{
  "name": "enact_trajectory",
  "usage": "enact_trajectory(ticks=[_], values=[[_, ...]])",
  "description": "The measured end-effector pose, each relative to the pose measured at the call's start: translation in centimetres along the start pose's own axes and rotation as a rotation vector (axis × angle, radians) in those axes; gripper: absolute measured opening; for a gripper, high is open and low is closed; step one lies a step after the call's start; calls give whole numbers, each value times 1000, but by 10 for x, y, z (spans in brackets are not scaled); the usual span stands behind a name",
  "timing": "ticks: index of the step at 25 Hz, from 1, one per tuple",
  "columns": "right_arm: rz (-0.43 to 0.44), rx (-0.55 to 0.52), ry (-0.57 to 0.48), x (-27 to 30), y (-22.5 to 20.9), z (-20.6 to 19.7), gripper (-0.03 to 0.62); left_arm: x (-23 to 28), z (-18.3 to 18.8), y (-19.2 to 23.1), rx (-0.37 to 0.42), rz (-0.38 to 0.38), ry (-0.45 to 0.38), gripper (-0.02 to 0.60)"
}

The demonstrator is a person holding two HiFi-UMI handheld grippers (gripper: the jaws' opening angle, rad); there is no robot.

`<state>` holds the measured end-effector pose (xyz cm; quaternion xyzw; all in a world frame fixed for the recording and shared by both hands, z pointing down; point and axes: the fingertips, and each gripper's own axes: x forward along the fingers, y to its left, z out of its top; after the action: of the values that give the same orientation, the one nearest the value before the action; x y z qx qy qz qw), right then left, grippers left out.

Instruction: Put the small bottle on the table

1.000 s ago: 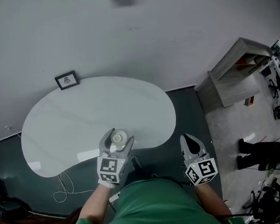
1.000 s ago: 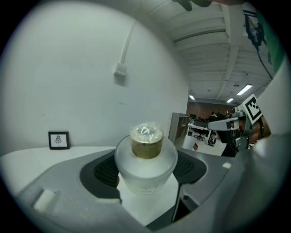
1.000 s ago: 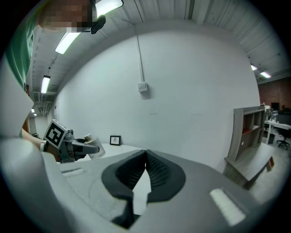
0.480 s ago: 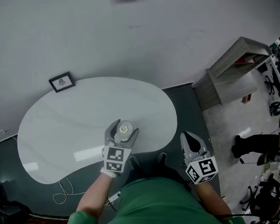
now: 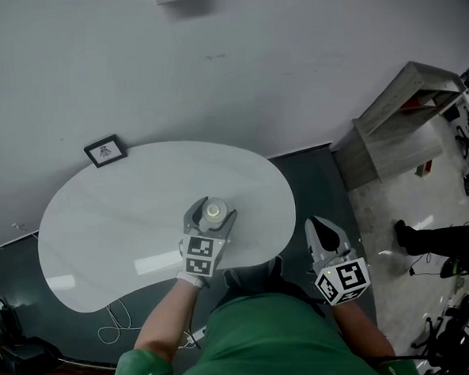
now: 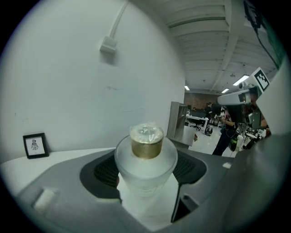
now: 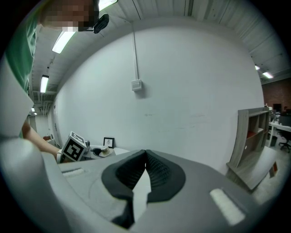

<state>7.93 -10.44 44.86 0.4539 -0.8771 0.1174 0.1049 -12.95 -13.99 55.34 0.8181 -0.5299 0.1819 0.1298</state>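
Note:
A small frosted bottle [image 5: 212,213] with a gold cap [image 6: 146,143] stands upright between the jaws of my left gripper [image 5: 210,216], which is shut on its body [image 6: 144,170]. It is over the near middle part of the white kidney-shaped table [image 5: 125,205]; I cannot tell whether its base touches the top. My right gripper [image 5: 320,231] hangs off the table's right end over the dark floor, its jaws [image 7: 145,170] pressed together with nothing in them. In the right gripper view the left gripper [image 7: 75,146] and the bottle [image 7: 103,151] show small at the left.
A small black picture frame [image 5: 105,151] stands at the table's far left edge, against the white wall. A grey shelf unit [image 5: 401,121] stands to the right. A white cable [image 5: 116,329] lies on the floor under the table's near edge. A person's legs [image 5: 440,237] show at far right.
My left gripper has carried the bottle forward, from the table's near edge to further over the top. The right gripper has stayed about where it was.

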Motion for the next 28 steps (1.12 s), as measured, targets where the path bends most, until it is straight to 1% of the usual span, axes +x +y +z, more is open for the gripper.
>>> enact_trajectory(ticks=[3,11,18,22,28], values=[[-13,0,4,-5,-17,1,2,21,-1,-1,6,2,15,345],[-104,28,34,-28,-55,-12,2,71,-9,1,12,-14,49,345],[-155,42,37,-44,-64,-19,2,106,-22,4,18,-43,87,345],[-196,53,48,-54,-68,-21,2,121,-28,8,6,-51,94,345],[-243,59,62,-64,-70,-26,2,140,-44,15,18,-54,127,345]])
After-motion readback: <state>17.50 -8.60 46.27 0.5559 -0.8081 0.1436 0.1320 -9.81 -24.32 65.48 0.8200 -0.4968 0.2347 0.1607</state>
